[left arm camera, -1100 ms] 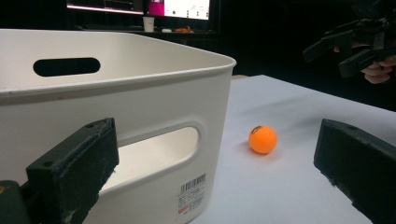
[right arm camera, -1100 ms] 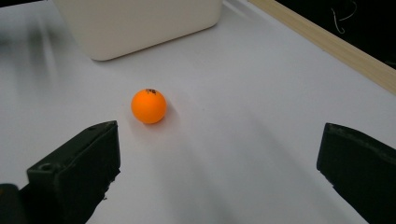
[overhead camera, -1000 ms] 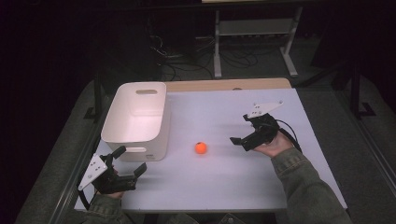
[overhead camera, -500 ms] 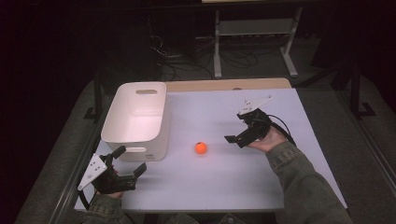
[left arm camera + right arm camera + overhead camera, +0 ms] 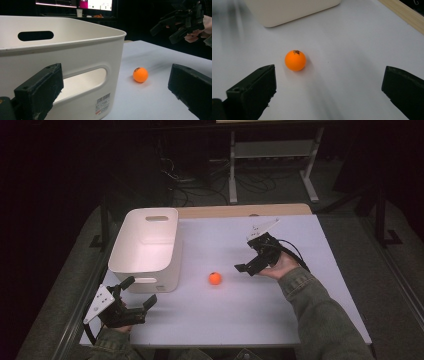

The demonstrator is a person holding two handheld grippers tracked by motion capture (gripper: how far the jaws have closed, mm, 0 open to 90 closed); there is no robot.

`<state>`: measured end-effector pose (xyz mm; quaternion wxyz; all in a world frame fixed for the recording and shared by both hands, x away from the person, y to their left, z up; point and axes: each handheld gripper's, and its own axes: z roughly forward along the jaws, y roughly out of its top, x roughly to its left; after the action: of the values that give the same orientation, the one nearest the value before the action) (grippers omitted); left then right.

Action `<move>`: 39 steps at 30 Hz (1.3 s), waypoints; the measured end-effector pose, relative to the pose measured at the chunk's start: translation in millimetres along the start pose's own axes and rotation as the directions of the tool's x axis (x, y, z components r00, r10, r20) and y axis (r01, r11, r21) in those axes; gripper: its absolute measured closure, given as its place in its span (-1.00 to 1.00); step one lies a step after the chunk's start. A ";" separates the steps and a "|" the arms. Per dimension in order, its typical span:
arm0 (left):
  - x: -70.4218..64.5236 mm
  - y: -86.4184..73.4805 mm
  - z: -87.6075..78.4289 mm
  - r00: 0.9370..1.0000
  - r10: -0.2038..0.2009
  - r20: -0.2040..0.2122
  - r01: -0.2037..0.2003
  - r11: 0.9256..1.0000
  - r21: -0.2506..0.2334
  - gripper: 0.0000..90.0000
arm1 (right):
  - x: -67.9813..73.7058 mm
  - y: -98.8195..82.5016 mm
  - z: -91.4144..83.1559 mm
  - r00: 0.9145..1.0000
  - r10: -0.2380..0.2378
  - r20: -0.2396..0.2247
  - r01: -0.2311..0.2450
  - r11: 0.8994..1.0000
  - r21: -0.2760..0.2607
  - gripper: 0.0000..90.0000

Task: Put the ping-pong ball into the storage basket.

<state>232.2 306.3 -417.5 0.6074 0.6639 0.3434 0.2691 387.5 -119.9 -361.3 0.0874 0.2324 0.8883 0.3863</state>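
High view: orange ball (image 5: pixel 215 278) lies ungrasped mid-desk, just beside the white bin's (image 5: pixel 145 265) near corner, right gripper (image 5: pixel 252 261) poised near it with fingers spread, left gripper (image 5: pixel 136 292) spread-fingered at the near-left corner; pickup and binning judged outstanding.

a white table (image 5: pixel 300 310) holds a big white tub (image 5: pixel 148 249); a little orange ball (image 5: pixel 215 278) sits just beside the tub.

High view: above table (image 5: pixel 300 320), looking forward-down. Tongs views: low, close. All three share orange ball (image 5: pixel 215 278), white bin (image 5: pixel 150 245).
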 end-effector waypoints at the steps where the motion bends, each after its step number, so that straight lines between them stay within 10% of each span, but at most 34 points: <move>1: 0.0 0.0 0.0 1.000 0.000 0.000 0.000 1.000 0.000 -1.00 | -0.1 1.0 2.4 1.000 0.001 -0.005 -0.001 1.000 0.003 -1.00; 39: 0.4 0.3 -0.7 1.000 -0.006 0.000 0.006 1.000 -0.003 -1.00 | 12.5 24.7 59.5 0.990 -0.039 -0.133 0.054 0.993 0.108 -1.00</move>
<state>232.0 307.1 -417.2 0.6091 0.6621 0.3448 0.2678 405.0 -60.9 -383.9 0.0248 0.1902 0.9174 0.3486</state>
